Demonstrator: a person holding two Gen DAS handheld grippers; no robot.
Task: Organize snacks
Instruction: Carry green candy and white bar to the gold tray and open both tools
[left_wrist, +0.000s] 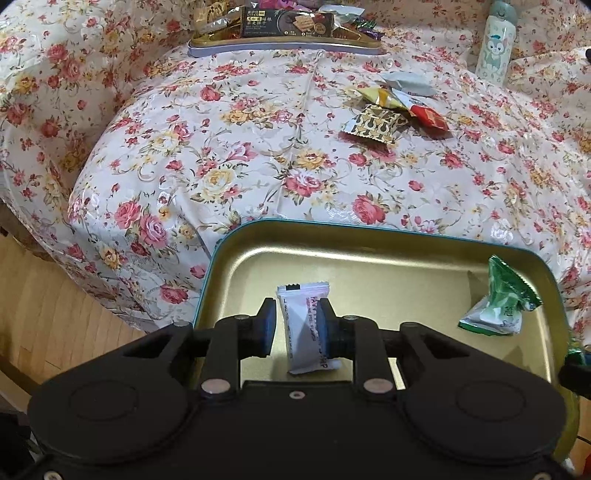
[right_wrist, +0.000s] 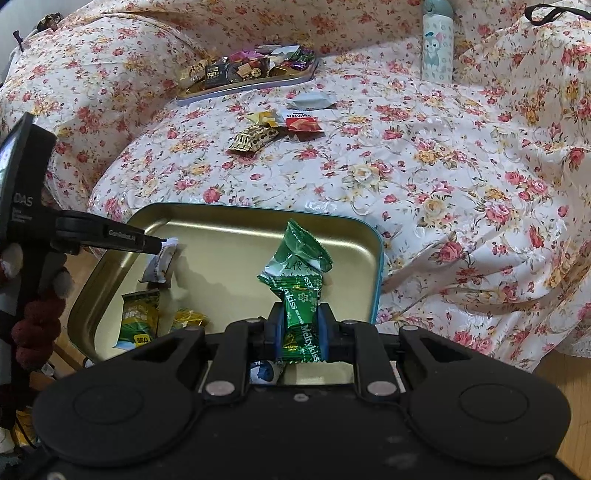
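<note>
A gold tin tray with a teal rim (left_wrist: 388, 254) sits at the near table edge; it also shows in the right wrist view (right_wrist: 229, 229). My left gripper (left_wrist: 295, 325) is over the tray, its blue pads apart around a white snack packet (left_wrist: 306, 328) that touches the right pad. My right gripper (right_wrist: 300, 325) is shut on a green Meltykiss packet (right_wrist: 301, 295), held upright over the tray. That green packet shows in the left wrist view (left_wrist: 498, 302). The left gripper (right_wrist: 110, 236) reaches into the tray from the left.
Yellow-green packets (right_wrist: 140, 317) lie in the tray's near left. Several loose snacks (left_wrist: 391, 110) lie on the floral cloth (left_wrist: 258, 155). A second tin full of snacks (left_wrist: 284, 33) sits at the back. A cartoon bottle (left_wrist: 495, 40) stands back right. Wooden floor (left_wrist: 44, 306) lies below left.
</note>
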